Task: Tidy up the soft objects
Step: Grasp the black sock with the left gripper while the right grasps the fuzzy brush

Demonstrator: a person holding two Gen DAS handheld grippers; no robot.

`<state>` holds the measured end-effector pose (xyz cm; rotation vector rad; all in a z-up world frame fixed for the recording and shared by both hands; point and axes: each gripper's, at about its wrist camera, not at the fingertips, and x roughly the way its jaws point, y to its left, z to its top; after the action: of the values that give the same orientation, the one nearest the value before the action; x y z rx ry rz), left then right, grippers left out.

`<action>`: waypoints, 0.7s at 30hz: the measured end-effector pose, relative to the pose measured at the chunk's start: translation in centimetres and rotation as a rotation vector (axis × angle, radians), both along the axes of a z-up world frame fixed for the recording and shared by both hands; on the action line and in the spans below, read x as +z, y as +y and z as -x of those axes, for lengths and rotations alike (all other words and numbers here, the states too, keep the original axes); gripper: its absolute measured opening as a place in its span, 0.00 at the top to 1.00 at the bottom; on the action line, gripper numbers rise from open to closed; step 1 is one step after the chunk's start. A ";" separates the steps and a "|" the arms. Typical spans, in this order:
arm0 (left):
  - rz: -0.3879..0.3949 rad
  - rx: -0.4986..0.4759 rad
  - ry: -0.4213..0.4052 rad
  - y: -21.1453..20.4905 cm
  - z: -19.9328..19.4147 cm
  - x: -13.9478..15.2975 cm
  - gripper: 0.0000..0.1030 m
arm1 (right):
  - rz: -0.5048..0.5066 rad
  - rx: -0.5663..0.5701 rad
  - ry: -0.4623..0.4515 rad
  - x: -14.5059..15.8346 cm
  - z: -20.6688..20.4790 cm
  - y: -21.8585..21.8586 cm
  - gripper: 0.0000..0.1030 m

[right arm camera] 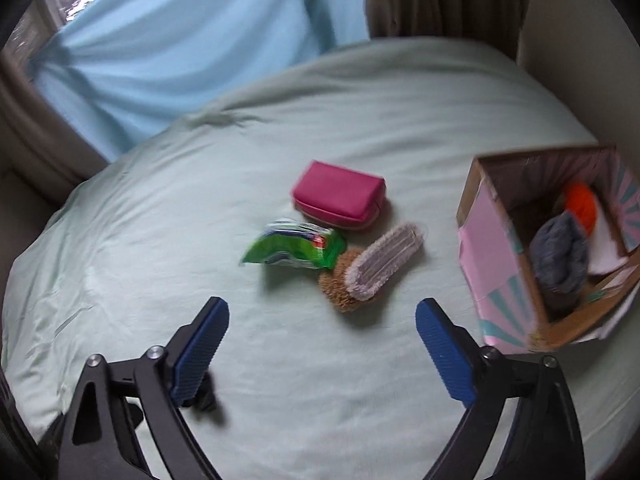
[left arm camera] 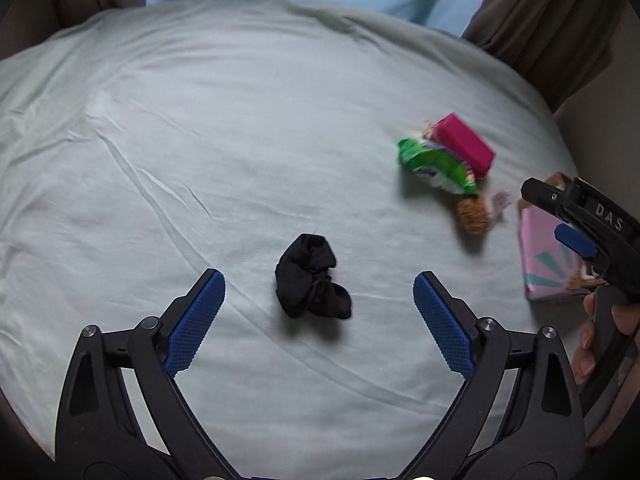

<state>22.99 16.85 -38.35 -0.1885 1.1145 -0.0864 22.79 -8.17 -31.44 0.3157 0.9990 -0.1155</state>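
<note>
On a bed [left arm camera: 240, 128] spread with a pale green sheet, the left wrist view looks down past the left tongs [left arm camera: 319, 296], spread wide and empty, at a crumpled black sock [left arm camera: 310, 278] lying between and just beyond the blue pads [left arm camera: 196, 320]. Farther right sit a pink pouch [left arm camera: 466, 144], a green packet [left arm camera: 438, 166] touching it and a brown fuzzy item [left arm camera: 474, 214], all blurred. At the right edge the right tongs [left arm camera: 560, 216] reach in above a pink box [left arm camera: 544, 264]; whether they are open cannot be told from this angle

From the right wrist view, the right tongs [right arm camera: 322, 346] hang open and hold nothing, aimed at the cluster: pink pouch [right arm camera: 340, 198], green packet [right arm camera: 296, 246], and a lilac fuzzy slipper-like piece [right arm camera: 386, 260] resting on the brown fuzzy item [right arm camera: 340, 284]. The open pink box [right arm camera: 492, 248] stands well to the right, already holding a grey knit bundle [right arm camera: 560, 256] and something orange [right arm camera: 582, 202]. A dark scrap behind the left pad is probably the black sock

The step in hand appears to be lining up a pick, with the sorting partly done. The left tongs would need to drop onto the sock and close across its bulk, then carry it to the box; a shallow pinch could catch only a fold of the sheet
</note>
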 end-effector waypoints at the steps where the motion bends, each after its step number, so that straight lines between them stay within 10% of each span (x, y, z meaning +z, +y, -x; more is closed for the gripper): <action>1: 0.000 0.005 0.008 0.0 -0.5 -1.2 0.09 | -0.002 -0.011 0.008 -0.8 -0.4 -0.2 0.11; 17: -0.047 -0.009 0.110 -1.9 -4.1 -9.5 0.33 | 0.014 -0.048 0.118 -9.7 -6.0 -2.1 0.39; 21: -0.089 -0.022 0.096 -2.4 -4.0 -9.4 0.57 | 0.011 -0.030 0.114 -10.0 -6.5 -2.1 0.44</action>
<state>26.97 14.43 -47.80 -0.1018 1.2134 -0.0478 29.24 -10.31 -41.44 0.3171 1.1066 -0.1672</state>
